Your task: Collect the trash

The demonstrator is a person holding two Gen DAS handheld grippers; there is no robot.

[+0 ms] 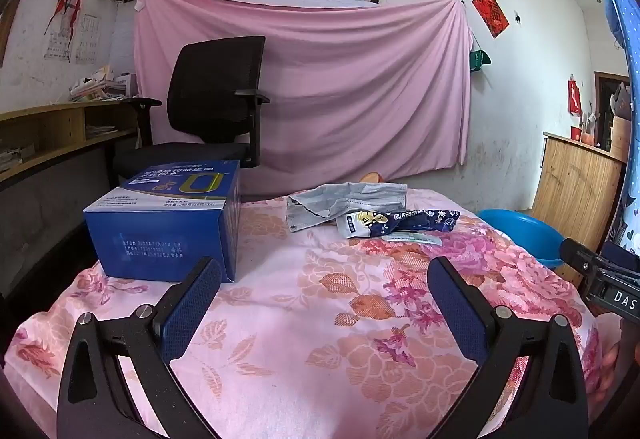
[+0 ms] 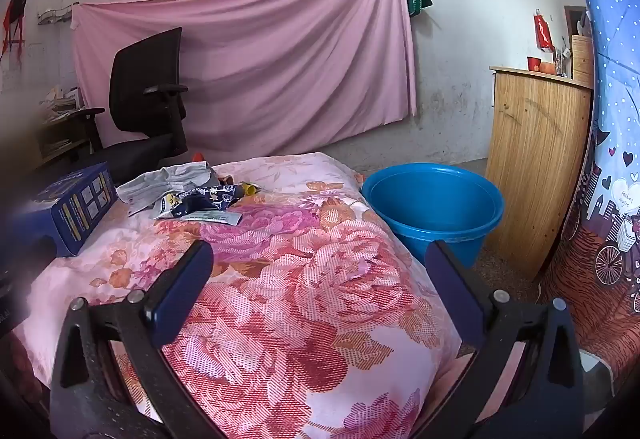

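Note:
On a table draped with a pink floral cloth (image 1: 304,303) lies a small heap of trash: a crumpled grey face mask (image 1: 344,201) (image 2: 164,181), a dark blue snack wrapper (image 1: 400,223) (image 2: 200,199), a flat pale sachet (image 1: 412,239) (image 2: 212,217) and a small yellow piece (image 2: 250,190). A blue box (image 1: 168,223) (image 2: 68,211) stands at the left. My left gripper (image 1: 324,271) hovers open above the near cloth, short of the heap. My right gripper (image 2: 318,255) is open too, over the table's right part, nothing between its fingers. A blue bucket (image 2: 434,207) (image 1: 520,231) stands beside the table on the right.
A black office chair (image 1: 212,99) stands behind the table before a hanging pink sheet (image 1: 340,79). A wooden cabinet (image 2: 536,167) is right of the bucket. Wooden shelves (image 1: 52,135) run along the left wall. The other gripper's black body (image 1: 600,279) shows at the right edge.

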